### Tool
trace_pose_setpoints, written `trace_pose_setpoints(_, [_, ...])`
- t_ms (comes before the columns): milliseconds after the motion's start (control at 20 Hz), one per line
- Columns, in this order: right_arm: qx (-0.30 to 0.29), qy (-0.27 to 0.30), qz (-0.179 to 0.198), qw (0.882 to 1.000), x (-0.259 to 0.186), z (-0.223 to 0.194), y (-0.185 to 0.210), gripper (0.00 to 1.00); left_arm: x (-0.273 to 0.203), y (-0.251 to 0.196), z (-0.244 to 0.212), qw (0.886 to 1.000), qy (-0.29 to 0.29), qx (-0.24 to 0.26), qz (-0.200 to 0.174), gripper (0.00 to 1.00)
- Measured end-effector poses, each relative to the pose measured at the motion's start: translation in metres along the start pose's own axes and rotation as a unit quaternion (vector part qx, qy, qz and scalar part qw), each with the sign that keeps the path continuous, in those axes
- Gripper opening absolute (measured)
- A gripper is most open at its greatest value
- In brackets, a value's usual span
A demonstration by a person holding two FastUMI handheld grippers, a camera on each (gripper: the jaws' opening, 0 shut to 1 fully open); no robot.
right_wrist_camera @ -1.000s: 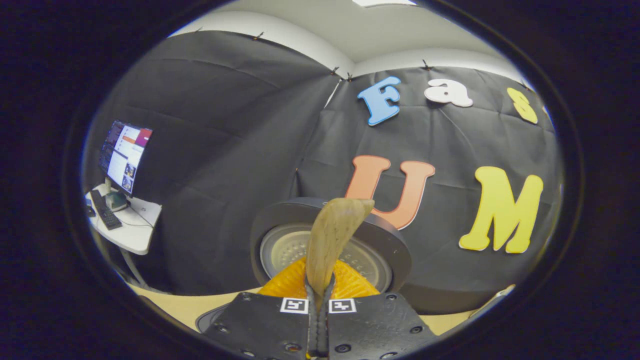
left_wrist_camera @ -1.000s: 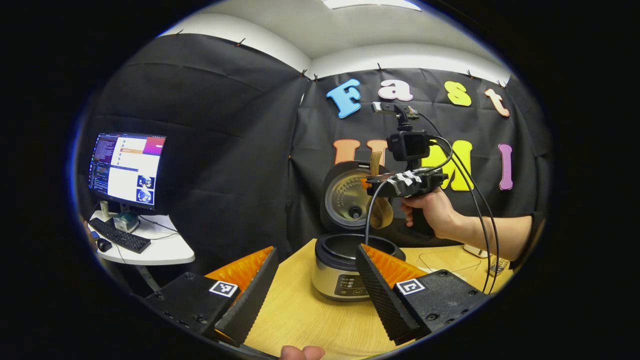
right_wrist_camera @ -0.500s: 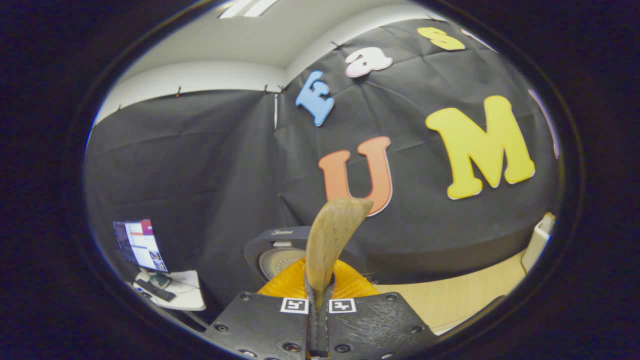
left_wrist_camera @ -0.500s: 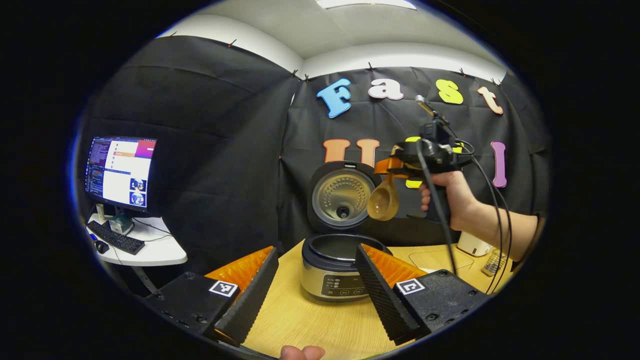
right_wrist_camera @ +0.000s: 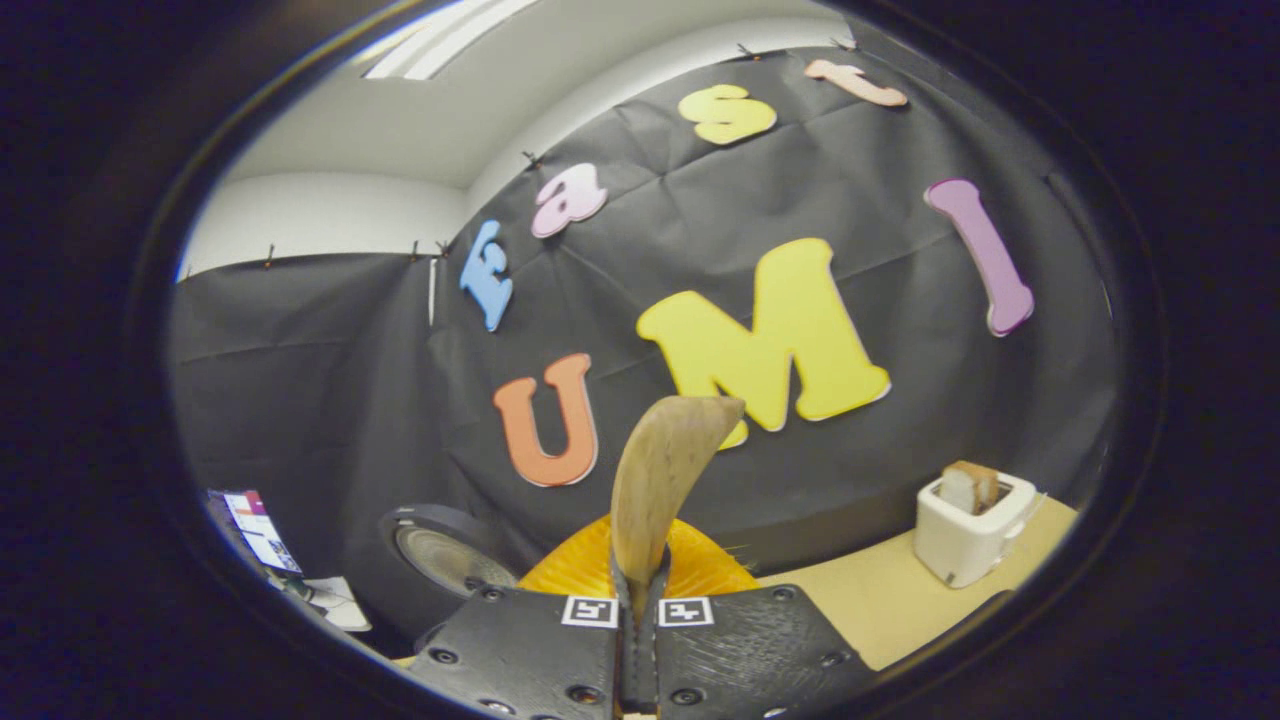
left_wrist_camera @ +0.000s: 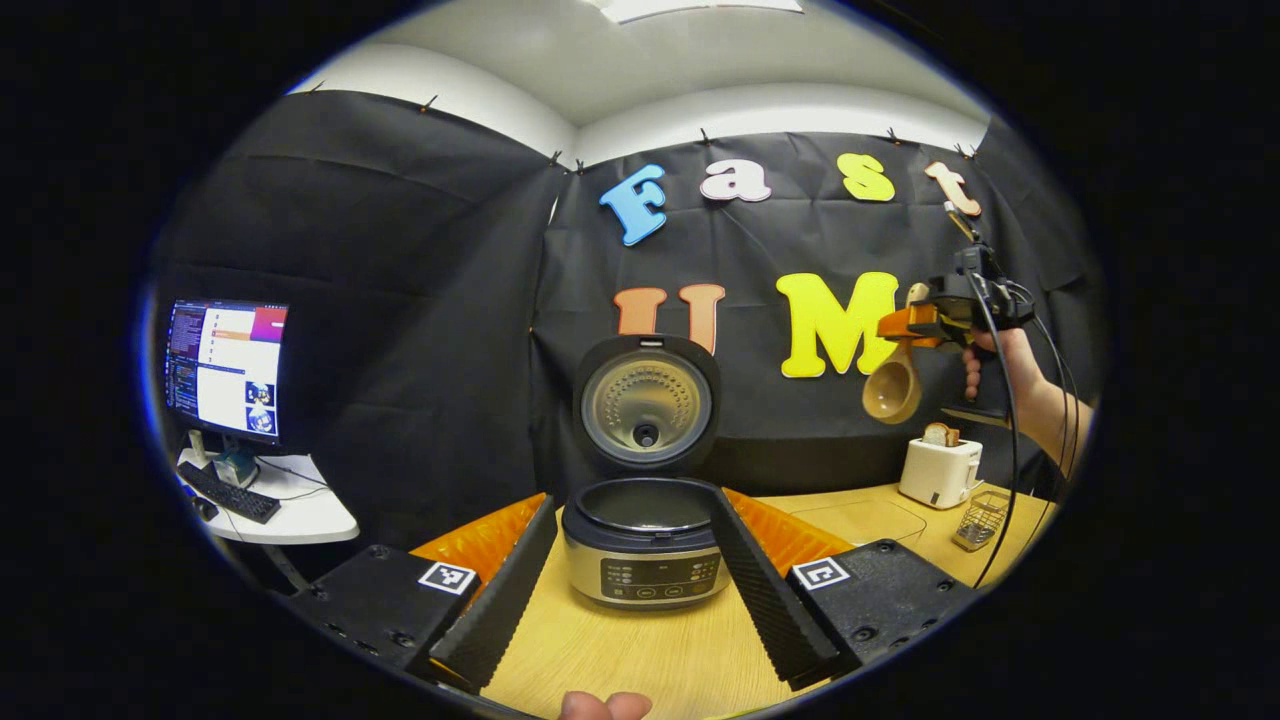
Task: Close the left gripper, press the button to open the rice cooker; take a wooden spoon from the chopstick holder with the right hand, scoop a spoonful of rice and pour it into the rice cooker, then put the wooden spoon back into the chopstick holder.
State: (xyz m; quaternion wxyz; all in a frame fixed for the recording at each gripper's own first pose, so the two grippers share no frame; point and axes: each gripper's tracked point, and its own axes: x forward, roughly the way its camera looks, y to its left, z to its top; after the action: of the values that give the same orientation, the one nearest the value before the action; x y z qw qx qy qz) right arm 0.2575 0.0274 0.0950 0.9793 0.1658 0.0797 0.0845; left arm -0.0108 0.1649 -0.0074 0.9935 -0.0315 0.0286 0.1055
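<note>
Looks like the putting-back step: rice cooker sits open on the counter, right gripper jaws clenched on the wooden spoon, held high. Left gripper jaws released. Next: lower spoon into the wire holder.

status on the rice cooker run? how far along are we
Done: rice cooker lid is up, pot exposed. Whether rice was poured can't be told; the spoon bowl looks empty.
In hand: right gripper is shut on the wooden spoon, held high near the toaster, off to the cooker's side. Left gripper is open.
Left: put the spoon back in the chopstick holder, likely the wire basket.
</note>
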Motion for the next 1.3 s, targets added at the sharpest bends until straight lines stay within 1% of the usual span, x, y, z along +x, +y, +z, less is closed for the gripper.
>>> trace_pose_setpoints(100, [0.004,-0.008,-0.028,1.000,-0.020,0.016,-0.045,0.00,0.002,-0.010,-0.003,1.000,0.004,0.002,-0.006,0.99])
trace_pose_setpoints(200, [0.007,-0.012,-0.057,0.998,-0.039,0.022,-0.090,0.00,0.003,-0.021,-0.008,1.000,0.010,0.000,-0.015,0.99])
trace_pose_setpoints(300, [-0.007,-0.010,-0.086,0.996,-0.056,0.022,-0.130,0.00,0.003,-0.033,-0.012,0.999,0.020,-0.006,-0.026,0.99])
trace_pose_setpoints(400, [-0.008,-0.010,-0.108,0.994,-0.068,0.022,-0.162,0.00,0.002,-0.047,-0.007,0.999,0.014,-0.006,-0.041,1.00])
trace_pose_setpoints(450, [-0.008,-0.006,-0.118,0.993,-0.071,0.014,-0.176,0.00,0.002,-0.050,-0.007,0.999,0.012,-0.005,-0.045,0.98])
trace_pose_setpoints(500, [-0.010,-0.001,-0.126,0.992,-0.075,0.008,-0.188,0.00,0.002,-0.052,-0.007,0.999,0.012,-0.003,-0.047,0.99])
trace_pose_setpoints(700, [-0.025,0.013,-0.158,0.987,-0.088,-0.019,-0.227,0.00,0.003,-0.051,-0.008,0.999,0.011,0.000,-0.046,0.99])
trace_pose_setpoints(750, [-0.028,0.016,-0.163,0.986,-0.090,-0.025,-0.233,0.02,0.003,-0.049,-0.008,0.999,0.012,-0.002,-0.045,0.99])
trace_pose_setpoints(850, [-0.034,0.019,-0.173,0.984,-0.093,-0.036,-0.244,0.00,0.002,-0.043,-0.007,0.999,0.010,-0.006,-0.041,0.99])
trace_pose_setpoints(1050, [-0.052,0.015,-0.197,0.979,-0.097,-0.058,-0.266,0.00,0.001,-0.034,-0.001,0.999,0.006,-0.010,-0.033,0.99])
trace_pose_setpoints(1300, [-0.052,0.019,-0.222,0.974,-0.096,-0.088,-0.295,0.00,-0.002,-0.028,0.004,1.000,-0.003,-0.006,-0.028,0.99])
